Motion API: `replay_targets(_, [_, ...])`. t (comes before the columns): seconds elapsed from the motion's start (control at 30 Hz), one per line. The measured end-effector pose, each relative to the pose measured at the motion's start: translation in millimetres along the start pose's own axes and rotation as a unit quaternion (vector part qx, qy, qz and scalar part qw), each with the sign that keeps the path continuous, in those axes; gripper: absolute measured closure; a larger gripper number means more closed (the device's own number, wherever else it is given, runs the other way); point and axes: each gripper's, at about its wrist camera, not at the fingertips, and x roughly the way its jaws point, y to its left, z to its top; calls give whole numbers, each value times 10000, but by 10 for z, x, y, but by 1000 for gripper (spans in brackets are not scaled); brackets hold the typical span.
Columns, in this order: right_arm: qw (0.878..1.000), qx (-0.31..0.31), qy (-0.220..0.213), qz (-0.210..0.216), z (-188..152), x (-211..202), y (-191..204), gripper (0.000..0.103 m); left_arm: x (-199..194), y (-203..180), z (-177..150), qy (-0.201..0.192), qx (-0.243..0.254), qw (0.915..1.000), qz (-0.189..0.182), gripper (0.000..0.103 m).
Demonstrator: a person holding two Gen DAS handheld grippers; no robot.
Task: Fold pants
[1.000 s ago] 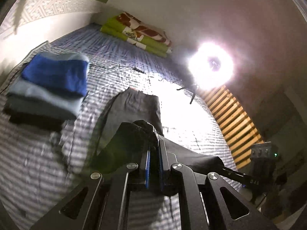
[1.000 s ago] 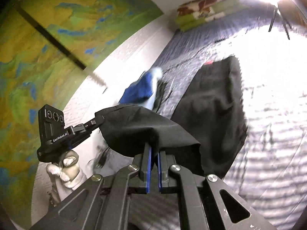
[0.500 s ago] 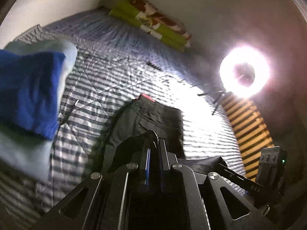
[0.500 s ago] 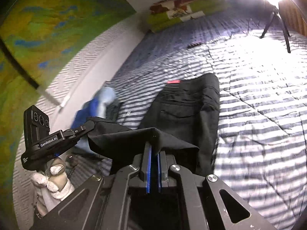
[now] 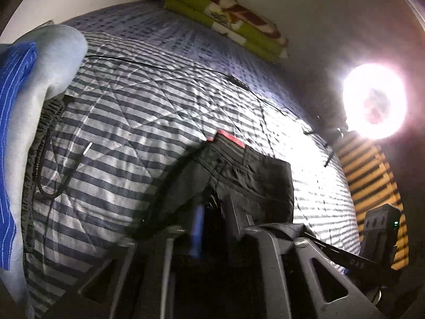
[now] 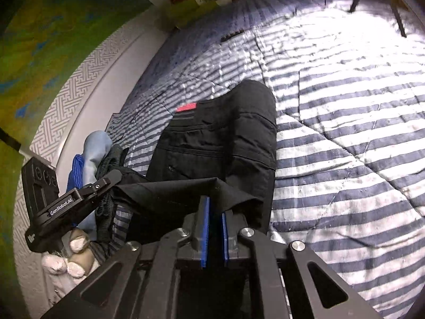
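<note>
Black pants (image 5: 252,175) with a red waist label (image 5: 231,139) lie on the striped quilt (image 5: 119,146). In the right wrist view the pants (image 6: 217,138) have their leg end (image 6: 172,188) brought over the upper part. That edge stretches from my left gripper (image 6: 114,178) to my right gripper (image 6: 215,199). The right jaws are opening; a gap shows between the blue pads (image 6: 204,218), and the cloth drapes over their tips. My left gripper (image 5: 213,204) is opening too, jaws well apart low over the pants; I cannot tell whether cloth lies between them.
A stack of folded blue and pale blue clothes (image 5: 16,133) sits close on the left. A green patterned blanket (image 5: 225,24) lies at the far wall. A ring light (image 5: 374,101) on a tripod glares at the right. A thin cable (image 5: 159,66) crosses the quilt. A gloved hand (image 6: 77,255) holds the left gripper.
Both grippers came down and forward over the pants, carrying the leg end toward the waist. Both pairs of jaws, shut on the cloth before, have parted, the left much more.
</note>
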Motion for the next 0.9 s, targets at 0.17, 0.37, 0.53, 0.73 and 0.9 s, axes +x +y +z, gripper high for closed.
replay_targets(0.17, [9979, 309, -204, 536, 133, -227, -168, 62, -289, 76, 27, -268, -62, 9996, 5, 57])
replay_targets(0.37, [9958, 343, -510, 673, 80, -543, -242, 61, -754, 184, -408, -115, 366, 9992, 96, 57])
replay_targets(0.53, [9964, -732, -386, 167, -482, -718, 54, 61, -1005, 354, -1007, 263, 745, 9964, 295, 57])
replay_targets(0.73, [9783, -2035, -149, -361, -1176, -587, 475, 69, -1094, 293, -1585, 350, 1289, 9899, 466, 65])
replay_targets(0.9, [9655, -2458, 5, -855, -1354, -302, 543, 73, -986, 21, -1940, 365, 2137, 9729, 804, 69])
